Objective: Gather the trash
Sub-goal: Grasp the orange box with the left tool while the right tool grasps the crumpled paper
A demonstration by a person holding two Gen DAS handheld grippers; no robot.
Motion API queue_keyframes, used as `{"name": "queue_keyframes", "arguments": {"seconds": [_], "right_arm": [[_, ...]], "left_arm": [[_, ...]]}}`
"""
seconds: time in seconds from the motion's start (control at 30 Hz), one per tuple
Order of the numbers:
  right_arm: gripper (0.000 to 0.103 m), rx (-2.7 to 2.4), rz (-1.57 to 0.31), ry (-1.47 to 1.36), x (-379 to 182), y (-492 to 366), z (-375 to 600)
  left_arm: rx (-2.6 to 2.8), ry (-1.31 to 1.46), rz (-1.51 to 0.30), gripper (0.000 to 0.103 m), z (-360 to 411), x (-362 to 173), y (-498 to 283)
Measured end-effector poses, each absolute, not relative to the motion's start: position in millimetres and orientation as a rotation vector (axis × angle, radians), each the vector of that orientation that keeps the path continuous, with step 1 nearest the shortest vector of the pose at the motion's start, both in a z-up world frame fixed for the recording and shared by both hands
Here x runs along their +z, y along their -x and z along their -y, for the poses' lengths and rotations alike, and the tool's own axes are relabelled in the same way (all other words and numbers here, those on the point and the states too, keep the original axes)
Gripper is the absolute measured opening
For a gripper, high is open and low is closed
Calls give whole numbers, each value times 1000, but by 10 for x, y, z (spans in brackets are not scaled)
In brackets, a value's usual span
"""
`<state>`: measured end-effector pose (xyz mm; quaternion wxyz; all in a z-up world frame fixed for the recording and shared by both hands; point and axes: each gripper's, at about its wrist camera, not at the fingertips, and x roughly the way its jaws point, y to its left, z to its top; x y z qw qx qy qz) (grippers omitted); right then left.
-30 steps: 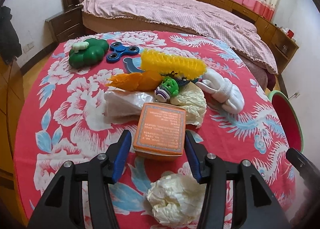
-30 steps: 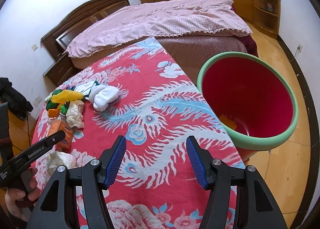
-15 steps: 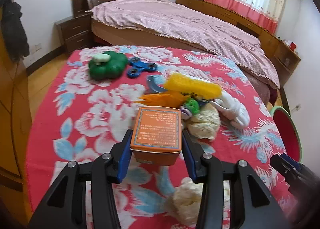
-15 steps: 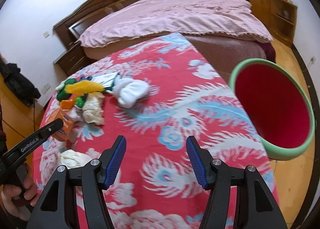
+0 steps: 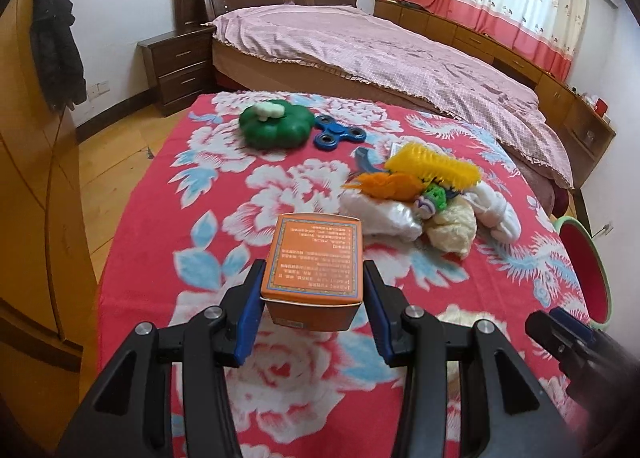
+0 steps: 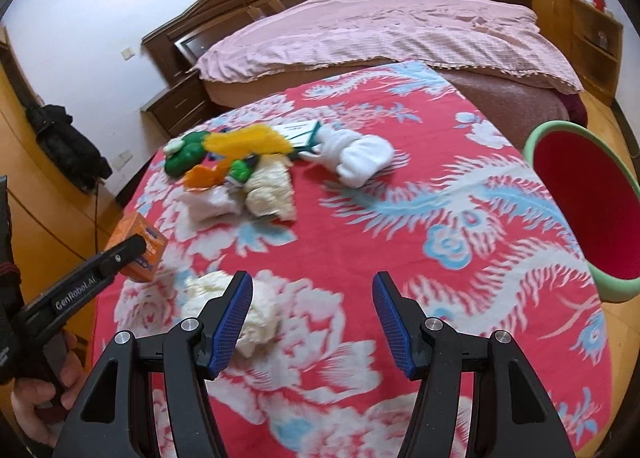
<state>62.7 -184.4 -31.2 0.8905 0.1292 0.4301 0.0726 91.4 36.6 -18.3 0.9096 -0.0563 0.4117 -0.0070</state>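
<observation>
The left gripper (image 5: 313,298) has its two blue fingers (image 5: 249,308) pressed on the sides of the orange box (image 5: 316,258); the box is up off the red flowered tablecloth (image 5: 280,194), most likely so it can be carried to the red bin with the green rim (image 6: 580,202), which stands off the right edge of the table where trash can drop in; the box is held flat, top side up, with its back end between the fingers and its front end sticking out, so it will not tip.

The right gripper (image 6: 312,324) hangs low over the cloth with its fingers wide apart and nothing between them; a crumpled cream paper ball (image 6: 236,306) lies just beside its left finger, so it may be the next thing to grab, but the view is blurry there and I cannot tell if they touch.

More trash sits in a heap farther back: another cream paper wad (image 6: 270,194), a white plastic wrap (image 6: 210,202) and an orange wrapper (image 6: 202,178); the white sock (image 6: 354,156) and yellow brush (image 6: 248,142) lie close by.
</observation>
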Motion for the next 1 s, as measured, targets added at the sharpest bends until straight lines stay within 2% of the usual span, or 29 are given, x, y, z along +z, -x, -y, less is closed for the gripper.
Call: {"name": "queue_keyframes", "arguments": {"seconds": [0.33, 1.0], "right_arm": [[64, 214, -872, -202, -284, -520, 1437], [64, 218, -937, -168, -621, -626, 1052]], "left_arm": [[16, 127, -843, 47, -614, -232, -647], [23, 156, -867, 47, -886, -426, -563]]}}
